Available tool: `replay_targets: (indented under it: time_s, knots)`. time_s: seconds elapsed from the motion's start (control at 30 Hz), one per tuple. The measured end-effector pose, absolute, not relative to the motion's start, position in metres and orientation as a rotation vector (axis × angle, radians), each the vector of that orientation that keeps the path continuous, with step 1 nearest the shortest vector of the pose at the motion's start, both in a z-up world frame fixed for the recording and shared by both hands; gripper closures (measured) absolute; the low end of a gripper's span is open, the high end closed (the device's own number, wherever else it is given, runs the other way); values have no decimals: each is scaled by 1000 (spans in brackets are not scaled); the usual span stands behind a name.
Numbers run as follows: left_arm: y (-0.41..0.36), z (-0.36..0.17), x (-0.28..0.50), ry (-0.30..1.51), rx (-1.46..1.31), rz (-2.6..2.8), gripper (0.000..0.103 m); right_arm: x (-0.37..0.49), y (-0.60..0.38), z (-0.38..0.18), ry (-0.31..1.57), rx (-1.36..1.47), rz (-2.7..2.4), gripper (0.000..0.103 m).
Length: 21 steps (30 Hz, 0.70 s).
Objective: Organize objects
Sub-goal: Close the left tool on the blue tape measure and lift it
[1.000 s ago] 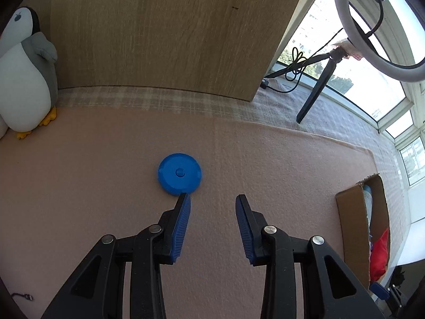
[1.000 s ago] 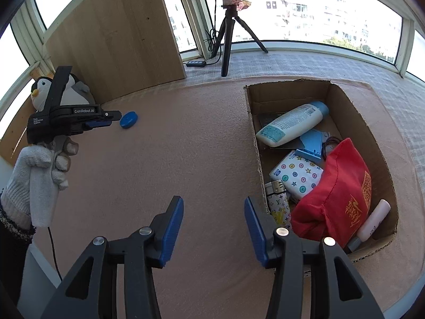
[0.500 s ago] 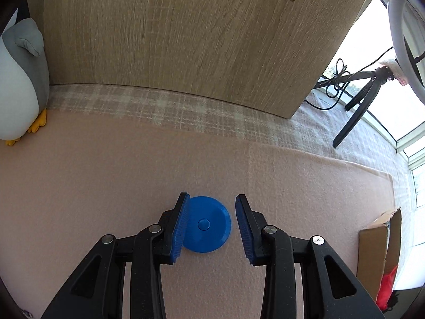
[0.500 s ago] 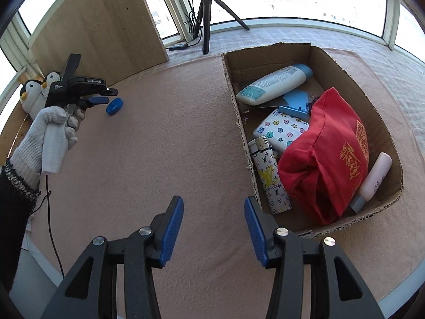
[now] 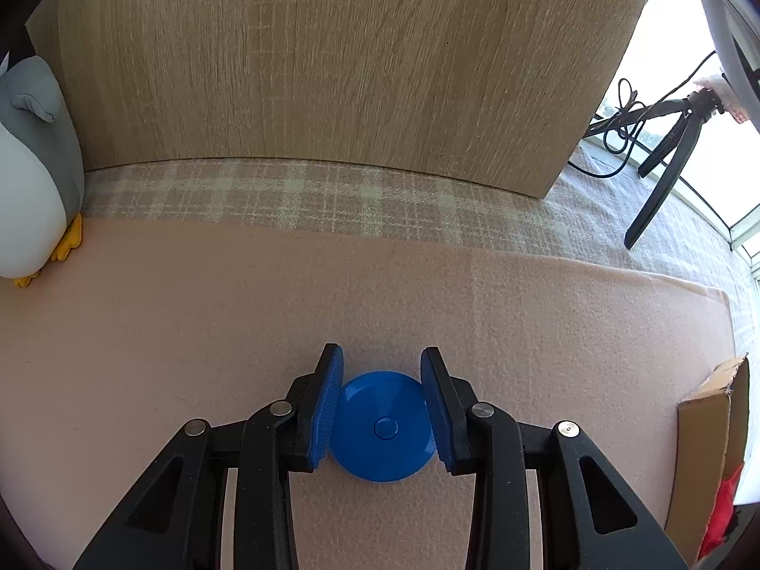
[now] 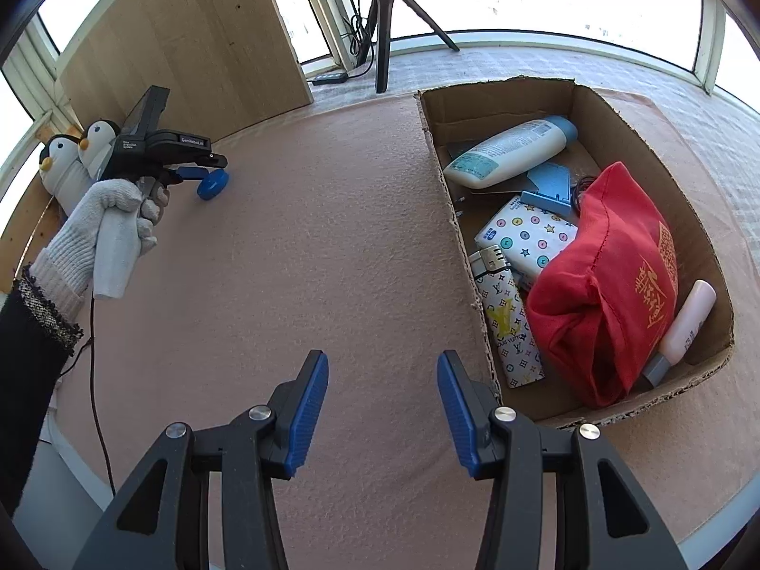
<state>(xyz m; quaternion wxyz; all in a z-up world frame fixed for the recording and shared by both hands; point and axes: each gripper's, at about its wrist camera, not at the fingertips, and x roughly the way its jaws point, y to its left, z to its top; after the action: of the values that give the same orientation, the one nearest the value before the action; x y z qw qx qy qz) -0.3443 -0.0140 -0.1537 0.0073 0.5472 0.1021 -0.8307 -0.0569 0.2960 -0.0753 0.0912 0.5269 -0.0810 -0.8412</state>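
A round blue disc point(image 5: 382, 427) lies flat on the pink mat between the fingers of my left gripper point(image 5: 382, 370). The blue pads stand on either side of the disc, close to its rim; the jaws are open, not clamped. From the right wrist view the disc point(image 6: 213, 184) sits at the left gripper's tips point(image 6: 194, 173). My right gripper point(image 6: 382, 370) is open and empty over the mat, left of the cardboard box point(image 6: 475, 313). The box holds a red pouch point(image 6: 608, 285), a white bottle point(image 6: 510, 145) and several small items.
A plush penguin point(image 5: 33, 180) stands at the mat's left edge, before a wooden board point(image 5: 332, 61). A black tripod point(image 6: 387, 14) with cables stands by the window behind the box. The box corner point(image 5: 712, 427) shows at the right in the left wrist view.
My left gripper has moved forward and down so that the blue disc now lies between its fingers. My right gripper has drifted a little toward the box and stays open.
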Motion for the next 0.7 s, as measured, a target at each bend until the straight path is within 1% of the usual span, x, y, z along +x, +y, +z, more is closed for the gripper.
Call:
replay_targets:
  time_s: [0.03, 0.07, 0.13, 0.37, 0.5, 0.7]
  knots:
    - [-12, -155, -343, 314, 1716, -2603, 68, -58, 296, -75, -240, 1566, -2497, 59]
    - [-10, -157, -341, 313, 1727, -2607, 74, -58, 296, -75, -240, 1566, -2496, 59]
    - [-6, -159, -333, 316, 1732, -2612, 82, -59, 295, -75, -237, 1564, -2494, 59]
    - [11, -162, -273, 389, 1694, -2674, 82, -65, 293, -72, -241, 1529, -2485, 59]
    - [29, -163, -234, 350, 1689, -2700, 82, -68, 283, -69, -225, 1501, -2467, 59]
    - [35, -160, -174, 451, 1725, -2710, 82, -67, 269, -68, -207, 1472, -2435, 59]
